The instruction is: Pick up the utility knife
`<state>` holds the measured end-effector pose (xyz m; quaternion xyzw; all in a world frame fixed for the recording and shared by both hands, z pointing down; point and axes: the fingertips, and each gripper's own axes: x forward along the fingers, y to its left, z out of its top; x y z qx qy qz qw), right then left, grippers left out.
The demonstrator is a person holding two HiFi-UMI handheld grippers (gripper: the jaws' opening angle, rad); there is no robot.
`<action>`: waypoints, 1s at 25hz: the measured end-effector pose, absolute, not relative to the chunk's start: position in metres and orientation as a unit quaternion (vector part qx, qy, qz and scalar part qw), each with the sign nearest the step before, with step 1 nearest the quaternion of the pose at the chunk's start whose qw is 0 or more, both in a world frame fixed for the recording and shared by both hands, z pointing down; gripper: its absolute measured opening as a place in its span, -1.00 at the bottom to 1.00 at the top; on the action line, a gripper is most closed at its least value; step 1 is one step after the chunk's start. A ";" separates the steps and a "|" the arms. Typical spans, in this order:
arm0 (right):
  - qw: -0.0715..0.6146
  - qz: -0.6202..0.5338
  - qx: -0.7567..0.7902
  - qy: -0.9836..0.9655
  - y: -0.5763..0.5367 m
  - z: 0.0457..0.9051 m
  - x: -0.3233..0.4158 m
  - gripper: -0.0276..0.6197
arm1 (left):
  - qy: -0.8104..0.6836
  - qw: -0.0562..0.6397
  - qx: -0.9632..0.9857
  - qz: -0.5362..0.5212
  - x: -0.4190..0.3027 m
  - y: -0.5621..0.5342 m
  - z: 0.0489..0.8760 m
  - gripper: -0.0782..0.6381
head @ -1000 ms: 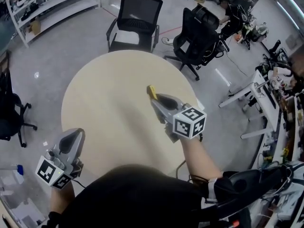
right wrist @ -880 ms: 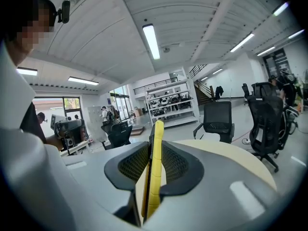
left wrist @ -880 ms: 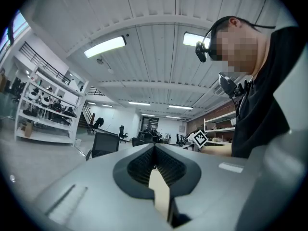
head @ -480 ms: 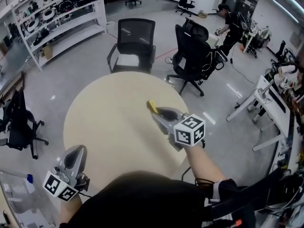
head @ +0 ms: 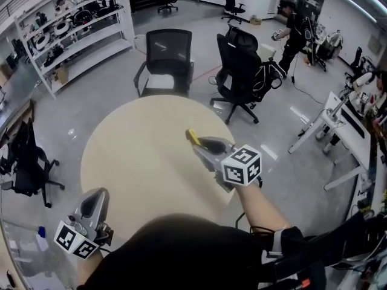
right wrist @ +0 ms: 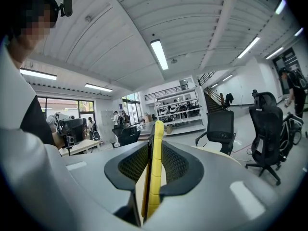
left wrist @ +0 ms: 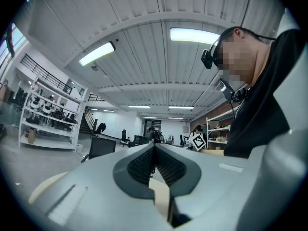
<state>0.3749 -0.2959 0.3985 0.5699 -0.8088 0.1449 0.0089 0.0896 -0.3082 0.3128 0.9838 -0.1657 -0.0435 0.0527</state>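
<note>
The utility knife (head: 192,136), yellow and slim, is clamped on edge between the pads of my right gripper (head: 198,141), above the right part of the round beige table (head: 133,162). In the right gripper view the knife (right wrist: 155,167) runs up the middle of the jaws and sticks out past the tips of the right gripper (right wrist: 153,141). My left gripper (head: 97,199) hangs off the table's near left edge. In the left gripper view the left gripper (left wrist: 154,149) has its pads together with nothing between them.
Two black office chairs (head: 168,56) (head: 243,65) stand beyond the table's far edge. A white shelf rack (head: 66,26) fills the back left, and another chair (head: 24,162) is at the left. Desks (head: 344,116) line the right, with a person (head: 295,23) behind.
The view has pulled back, so more of the room shows beyond the table. My left gripper sits lower in the picture. The right gripper keeps the knife.
</note>
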 end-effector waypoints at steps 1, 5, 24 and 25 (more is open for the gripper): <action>0.007 0.142 0.575 -0.806 -0.295 0.395 0.371 -0.62 | -0.162 0.051 0.984 -0.046 0.084 -0.312 0.311 -0.79; -0.005 0.140 0.589 -0.796 -0.295 0.385 0.348 -0.62 | -0.141 0.048 0.987 -0.053 0.063 -0.327 0.305 -0.79; -0.010 0.128 0.597 -0.792 -0.306 0.358 0.295 -0.61 | -0.107 0.066 0.989 -0.083 0.025 -0.354 0.311 -0.79; -0.009 0.128 0.596 -0.793 -0.306 0.358 0.295 -0.61 | -0.109 0.067 0.988 -0.083 0.024 -0.354 0.311 -0.79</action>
